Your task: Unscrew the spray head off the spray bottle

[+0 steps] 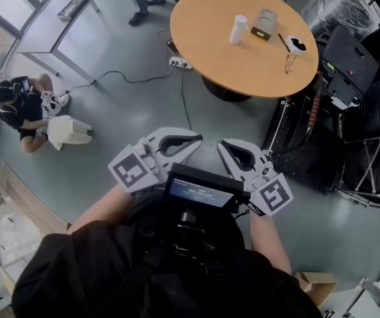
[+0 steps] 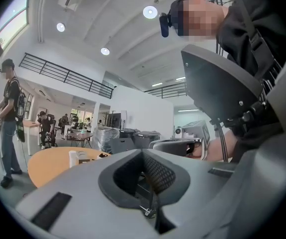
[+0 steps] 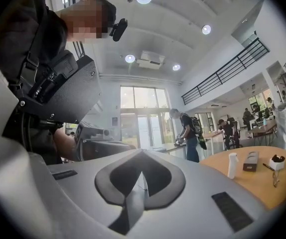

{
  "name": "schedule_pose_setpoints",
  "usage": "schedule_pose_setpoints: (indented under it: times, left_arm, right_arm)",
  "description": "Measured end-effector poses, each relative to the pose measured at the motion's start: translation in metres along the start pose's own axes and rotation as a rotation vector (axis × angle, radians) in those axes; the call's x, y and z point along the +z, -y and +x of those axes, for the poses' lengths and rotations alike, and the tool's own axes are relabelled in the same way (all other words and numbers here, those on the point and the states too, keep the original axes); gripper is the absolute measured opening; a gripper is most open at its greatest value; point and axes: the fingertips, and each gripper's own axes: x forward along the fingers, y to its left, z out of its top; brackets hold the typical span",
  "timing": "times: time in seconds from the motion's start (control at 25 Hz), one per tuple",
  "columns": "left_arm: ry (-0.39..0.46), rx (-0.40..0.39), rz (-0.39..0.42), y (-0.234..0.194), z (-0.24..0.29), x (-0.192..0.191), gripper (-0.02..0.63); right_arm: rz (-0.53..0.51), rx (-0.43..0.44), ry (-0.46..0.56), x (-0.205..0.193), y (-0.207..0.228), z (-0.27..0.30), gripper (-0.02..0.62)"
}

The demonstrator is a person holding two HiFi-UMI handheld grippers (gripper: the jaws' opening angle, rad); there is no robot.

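Spray bottle (image 1: 239, 29) white, upright on round wooden table (image 1: 210, 52), near box (image 1: 265, 25).

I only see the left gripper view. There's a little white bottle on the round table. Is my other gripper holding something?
Observer: No, the right gripper is shut, with nothing between its jaws.
Child: What else is on the table?
Observer: The head view shows glasses lying near its edge, apart from the spray bottle.
Child: Is anything on the floor?
Observer: A power strip lies there, by the table's left edge.
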Motion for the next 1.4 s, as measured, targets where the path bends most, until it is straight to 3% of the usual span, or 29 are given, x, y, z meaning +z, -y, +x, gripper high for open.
schedule_pose_setpoints:
  times: [0.28,0.6,1.4]
  left_arm:
    - [-0.012,0.029,-0.011,-0.001,0.030,-0.004,0.006]
    - [-0.012,0.007,-0.027,-0.039,0.033,-0.015,0.006]
    - [-0.006,-0.174,0.054,-0.271,0.027,0.006,0.006]
  right_arm:
    - [0.020,0.009,-0.009,-0.007,0.034,-0.017,0.006]
    - [0.016,-0.014,-0.026,-0.016,0.057,0.013,0.006]
    - [0.007,-0.212,-0.042,-0.007,0.175,0.197,0.006]
